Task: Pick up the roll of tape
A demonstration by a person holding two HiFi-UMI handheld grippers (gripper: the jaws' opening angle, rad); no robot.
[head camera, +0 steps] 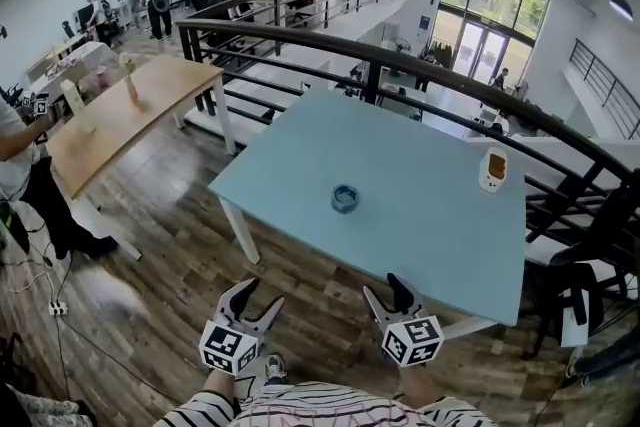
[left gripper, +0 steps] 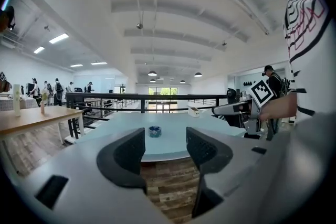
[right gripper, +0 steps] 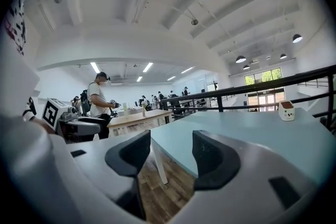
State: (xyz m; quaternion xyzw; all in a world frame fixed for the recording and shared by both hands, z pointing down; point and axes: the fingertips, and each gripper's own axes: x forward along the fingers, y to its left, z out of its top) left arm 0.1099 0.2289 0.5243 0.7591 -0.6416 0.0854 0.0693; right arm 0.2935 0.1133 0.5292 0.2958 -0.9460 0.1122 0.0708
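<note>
Two released grippers are held short of a pale blue table point(head camera: 440, 225) bearing a roll of tape point(head camera: 345, 198).
The table is set beside a black railing point(head camera: 300, 40). The left gripper point(head camera: 258, 300) and right gripper point(head camera: 388, 293) are held off its near edge, over wood flooring, jaws spread wide with nothing gripped. A small white container point(head camera: 493, 169) with an orange top is stood near the table's far right edge; its contents cannot be made out. The tape is laid flat near the table's middle, well apart from both grippers.

On counter point(head camera: 430, 240), centre: roll of tape point(head camera: 345, 199). Small container point(head camera: 493, 169) at its 2 o'clock. Off counter: left gripper point(head camera: 262, 295) 7 o'clock, right gripper point(head camera: 383, 287) 5 o'clock.
</note>
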